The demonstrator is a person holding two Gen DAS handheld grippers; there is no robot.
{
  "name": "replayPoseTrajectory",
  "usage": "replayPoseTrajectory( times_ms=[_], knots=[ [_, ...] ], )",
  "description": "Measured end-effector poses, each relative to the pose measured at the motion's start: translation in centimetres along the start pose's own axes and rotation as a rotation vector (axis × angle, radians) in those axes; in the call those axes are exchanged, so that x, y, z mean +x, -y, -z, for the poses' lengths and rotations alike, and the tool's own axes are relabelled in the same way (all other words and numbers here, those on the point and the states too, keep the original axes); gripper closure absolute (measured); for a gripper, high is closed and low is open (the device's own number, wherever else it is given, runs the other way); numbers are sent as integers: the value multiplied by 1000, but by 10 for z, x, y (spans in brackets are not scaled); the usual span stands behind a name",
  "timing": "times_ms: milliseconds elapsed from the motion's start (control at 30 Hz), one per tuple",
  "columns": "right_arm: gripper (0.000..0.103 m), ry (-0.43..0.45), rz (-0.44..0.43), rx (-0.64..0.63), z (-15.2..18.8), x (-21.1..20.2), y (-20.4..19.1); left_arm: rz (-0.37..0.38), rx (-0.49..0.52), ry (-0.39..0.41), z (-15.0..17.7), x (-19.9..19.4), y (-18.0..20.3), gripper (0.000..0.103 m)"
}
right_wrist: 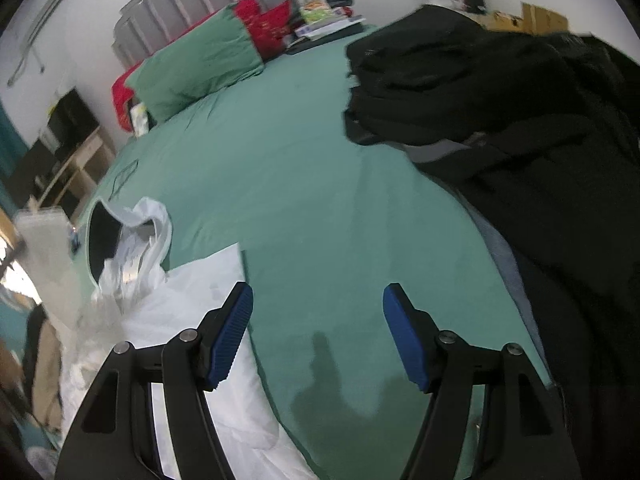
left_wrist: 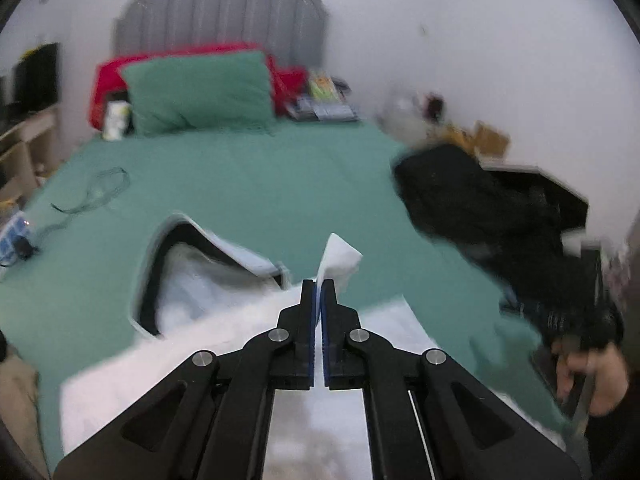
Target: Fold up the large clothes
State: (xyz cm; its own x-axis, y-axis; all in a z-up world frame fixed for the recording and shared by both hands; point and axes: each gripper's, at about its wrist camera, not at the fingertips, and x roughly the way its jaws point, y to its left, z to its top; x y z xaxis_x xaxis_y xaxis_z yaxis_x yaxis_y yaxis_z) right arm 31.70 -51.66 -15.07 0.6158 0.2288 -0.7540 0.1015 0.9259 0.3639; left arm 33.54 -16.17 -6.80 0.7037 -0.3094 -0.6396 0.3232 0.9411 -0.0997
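The white garment (left_wrist: 224, 320) lies spread on the green bed (left_wrist: 248, 184), near its foot, crumpled around a dark-lined collar (left_wrist: 176, 248). One corner (left_wrist: 340, 258) stands lifted, pinched in the left gripper (left_wrist: 319, 292). A heap of black clothes (right_wrist: 500, 92) lies well apart, along the bed's right side.

Green-sheeted bed (right_wrist: 304, 184), grey headboard (left_wrist: 220, 16)

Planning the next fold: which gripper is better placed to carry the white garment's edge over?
Left. The left gripper is already shut on a corner of the white garment. The right gripper is open over bare green sheet, holding nothing, garment off to its side.
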Motion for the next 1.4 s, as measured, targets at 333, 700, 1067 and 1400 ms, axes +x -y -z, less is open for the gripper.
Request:
replayPoseTrajectory(
  times_ms=[333, 700, 1067, 1400],
  knots=[
    [35, 7, -16, -14, 0, -2, -7, -43, -25, -126, 61, -6, -35, 49],
    [50, -166, -227, -304, 45, 84, -148, -283, -293, -197, 134, -53, -232, 49],
    [100, -173, -61, -399, 53, 108, -180, -227, -341, -287, 182, -36, -263, 49],
    [99, -235, 66, -438, 64, 69, -148, -218, -356, -197, 156, -29, -258, 49]
  ],
)
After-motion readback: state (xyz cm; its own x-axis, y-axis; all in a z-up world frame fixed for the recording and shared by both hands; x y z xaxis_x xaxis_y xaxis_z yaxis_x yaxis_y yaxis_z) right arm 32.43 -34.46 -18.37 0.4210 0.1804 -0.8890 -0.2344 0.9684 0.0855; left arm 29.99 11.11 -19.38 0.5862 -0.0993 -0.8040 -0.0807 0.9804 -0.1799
